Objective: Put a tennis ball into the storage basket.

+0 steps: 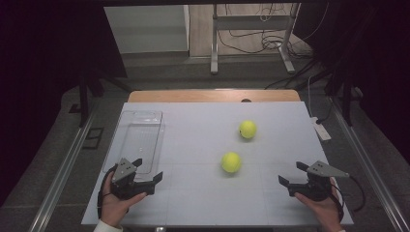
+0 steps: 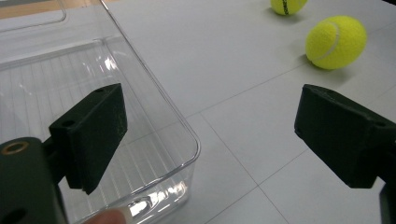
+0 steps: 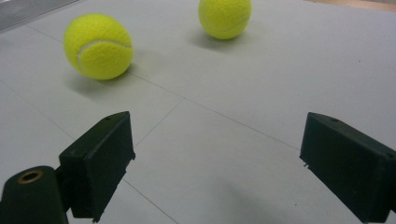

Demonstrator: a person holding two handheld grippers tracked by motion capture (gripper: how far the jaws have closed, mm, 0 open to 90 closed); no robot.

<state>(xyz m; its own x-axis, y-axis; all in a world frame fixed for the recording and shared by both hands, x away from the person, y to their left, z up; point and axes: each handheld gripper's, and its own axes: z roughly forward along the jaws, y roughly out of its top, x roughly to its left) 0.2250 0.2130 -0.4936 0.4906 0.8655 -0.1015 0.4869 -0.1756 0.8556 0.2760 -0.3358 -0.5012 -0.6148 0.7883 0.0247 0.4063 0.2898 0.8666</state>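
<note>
Two yellow tennis balls lie on the white table [image 1: 198,121]: a near ball [image 1: 231,162] mid-table and a far ball [image 1: 248,129] beyond it. At the left stands a clear plastic container [image 1: 160,126] with nothing in it. My left gripper [image 1: 148,169] is held by a hand at the container's near right corner, open, its jaws wide apart and bare. In the left gripper view the left gripper [image 2: 210,116] straddles the container's corner [image 2: 194,149], and the near ball [image 2: 336,42] lies ahead to the right. The right gripper [image 1: 290,173] is open too, and in its own view it [image 3: 217,135] faces both balls [image 3: 99,45] [image 3: 225,16].
A small white device [image 1: 321,129] lies at the table's right edge. Behind the table a metal frame [image 1: 214,43] stands on the floor among cables. Dark curtains hang on both sides, and metal rails run along the floor beside the table.
</note>
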